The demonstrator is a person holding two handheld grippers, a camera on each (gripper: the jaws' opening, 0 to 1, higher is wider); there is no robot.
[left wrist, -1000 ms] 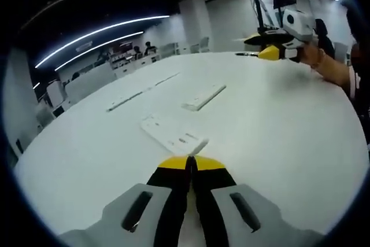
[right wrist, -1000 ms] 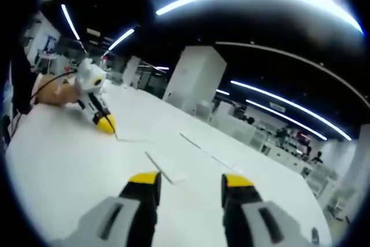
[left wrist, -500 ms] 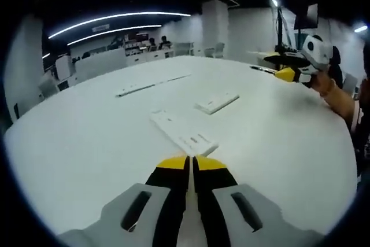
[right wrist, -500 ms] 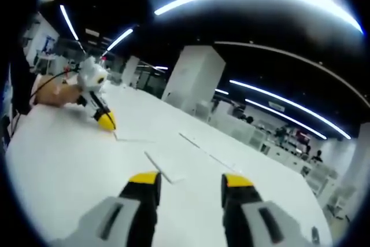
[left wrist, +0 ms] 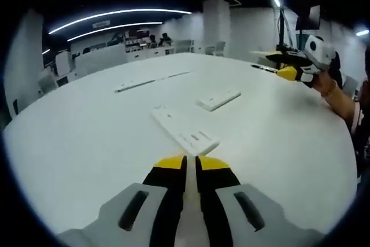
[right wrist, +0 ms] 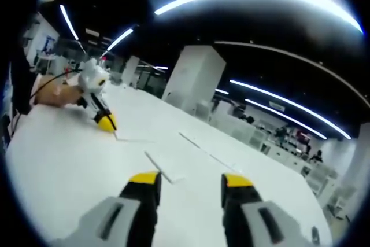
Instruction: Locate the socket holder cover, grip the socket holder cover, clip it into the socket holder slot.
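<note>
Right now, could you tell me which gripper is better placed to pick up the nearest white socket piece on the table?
The left gripper, probably: it sits low, directly before the white piece, though shut. The right gripper is open but raised at the table's far side.

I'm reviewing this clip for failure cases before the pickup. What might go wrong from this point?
The left gripper is shut and just short of the nearest white piece, so pushing forward would likely shove it across the table. Everything is white on white, so the smaller piece and thin strips could be mistaken for one another. The right gripper points well above the table.
</note>
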